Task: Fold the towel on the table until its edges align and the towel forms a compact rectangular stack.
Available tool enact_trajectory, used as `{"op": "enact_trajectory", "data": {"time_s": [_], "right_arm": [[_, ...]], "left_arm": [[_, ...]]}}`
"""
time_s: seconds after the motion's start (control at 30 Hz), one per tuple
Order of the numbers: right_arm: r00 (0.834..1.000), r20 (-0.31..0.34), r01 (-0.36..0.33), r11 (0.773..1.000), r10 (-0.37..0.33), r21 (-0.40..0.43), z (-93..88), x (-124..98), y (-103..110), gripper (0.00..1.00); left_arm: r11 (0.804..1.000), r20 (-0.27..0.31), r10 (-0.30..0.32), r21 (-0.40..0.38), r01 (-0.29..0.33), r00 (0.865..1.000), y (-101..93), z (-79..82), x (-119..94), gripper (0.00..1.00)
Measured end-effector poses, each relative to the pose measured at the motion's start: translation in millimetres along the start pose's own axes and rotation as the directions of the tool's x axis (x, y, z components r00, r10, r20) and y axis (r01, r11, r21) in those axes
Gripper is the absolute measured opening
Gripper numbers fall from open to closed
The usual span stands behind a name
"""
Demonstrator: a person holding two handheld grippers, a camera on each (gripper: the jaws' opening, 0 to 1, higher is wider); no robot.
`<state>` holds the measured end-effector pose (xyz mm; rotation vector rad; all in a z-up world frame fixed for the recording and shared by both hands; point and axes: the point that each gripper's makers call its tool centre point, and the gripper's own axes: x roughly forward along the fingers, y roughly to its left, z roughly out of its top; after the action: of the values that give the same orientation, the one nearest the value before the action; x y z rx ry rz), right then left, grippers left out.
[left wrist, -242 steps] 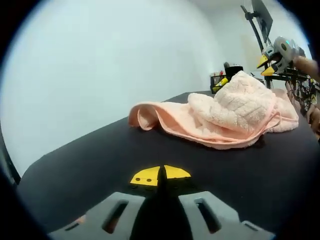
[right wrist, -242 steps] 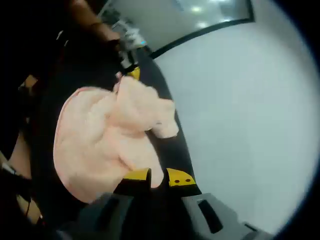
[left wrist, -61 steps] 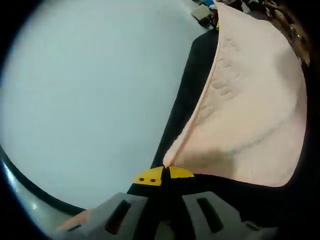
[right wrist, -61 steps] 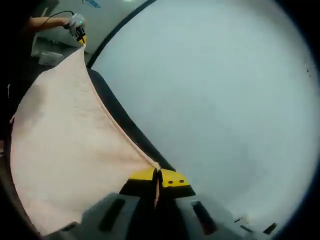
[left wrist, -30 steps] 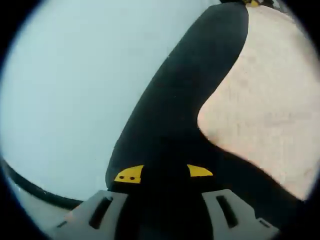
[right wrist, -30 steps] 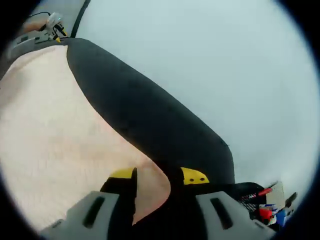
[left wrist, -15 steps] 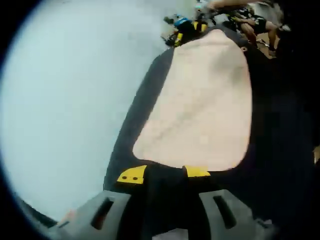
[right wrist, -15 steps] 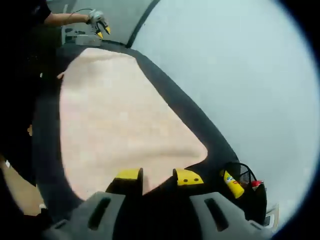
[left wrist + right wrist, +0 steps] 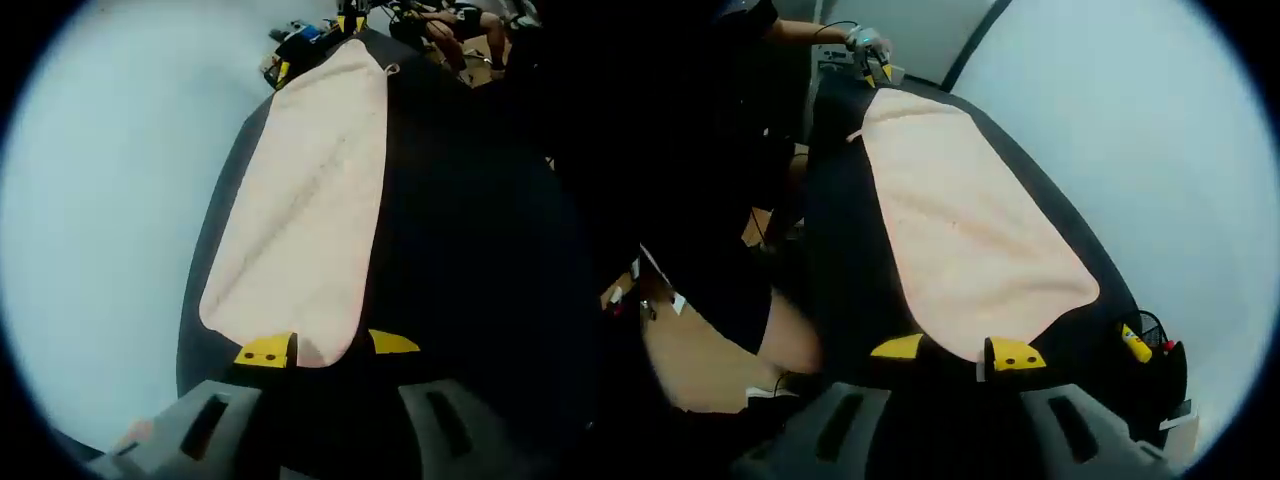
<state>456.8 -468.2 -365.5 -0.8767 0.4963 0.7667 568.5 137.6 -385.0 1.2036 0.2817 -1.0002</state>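
Your towel (image 9: pixel 305 210) lies spread flat and long on the black bench (image 9: pixel 470 250), one short end in front of each hand-held gripper, which is the layout you want before the first fold.

The left hand-held gripper (image 9: pixel 328 348) is released, its yellow tips apart. They straddle the near corner of the towel, so you look set to pinch that corner. The cloth sits between the tips, but whether they touch it is hard to tell through the fisheye. The towel runs straight away from this gripper, with the right hand-held gripper's yellow tips small at its far end.

The right hand-held gripper (image 9: pixel 958 351) is also spread and holds nothing. The towel's (image 9: pixel 960 235) rounded near edge sits just ahead of its tips, close to the right-hand one. The left hand-held gripper shows small at the far end of the cloth.

Off the right-hand tip, past the bench (image 9: pixel 840 250) edge, sits a basket (image 9: pixel 1155 345) with a yellow item; it plays no part.

With both ends covered, I judge you can lift matching corners and fold the towel evenly.
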Motion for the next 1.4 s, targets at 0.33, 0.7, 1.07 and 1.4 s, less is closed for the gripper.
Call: {"op": "enact_trajectory", "data": {"time_s": [0.33,0.7,1.07,1.4], "right_arm": [[0.998,-0.056,0.031,0.991,-0.039,-0.129,-13.2,23,-1,0.19],[0.997,-0.078,-0.003,0.957,-0.021,-0.288,-9.8,42,-1,0.01],[0.999,-0.054,-0.017,0.986,0.008,-0.168,-19.1,20,4,0.01],[0.999,0.008,-0.038,0.997,0.039,-0.071,-11.8,0,16,0.01]], "left_arm": [[1.0,-0.055,0.007,-0.009,-0.007,0.998,-1.1,-12.1,7,0.24],[0.998,-0.056,0.061,0.033,-0.06,0.997,0.5,-3.1,13,0.03],[0.999,-0.074,-0.033,-0.031,0.031,0.997,-14.0,-1.8,-17,0.0],[0.991,-0.072,-0.111,-0.077,0.105,0.991,-45.0,9.9,-63,0.0]]}}
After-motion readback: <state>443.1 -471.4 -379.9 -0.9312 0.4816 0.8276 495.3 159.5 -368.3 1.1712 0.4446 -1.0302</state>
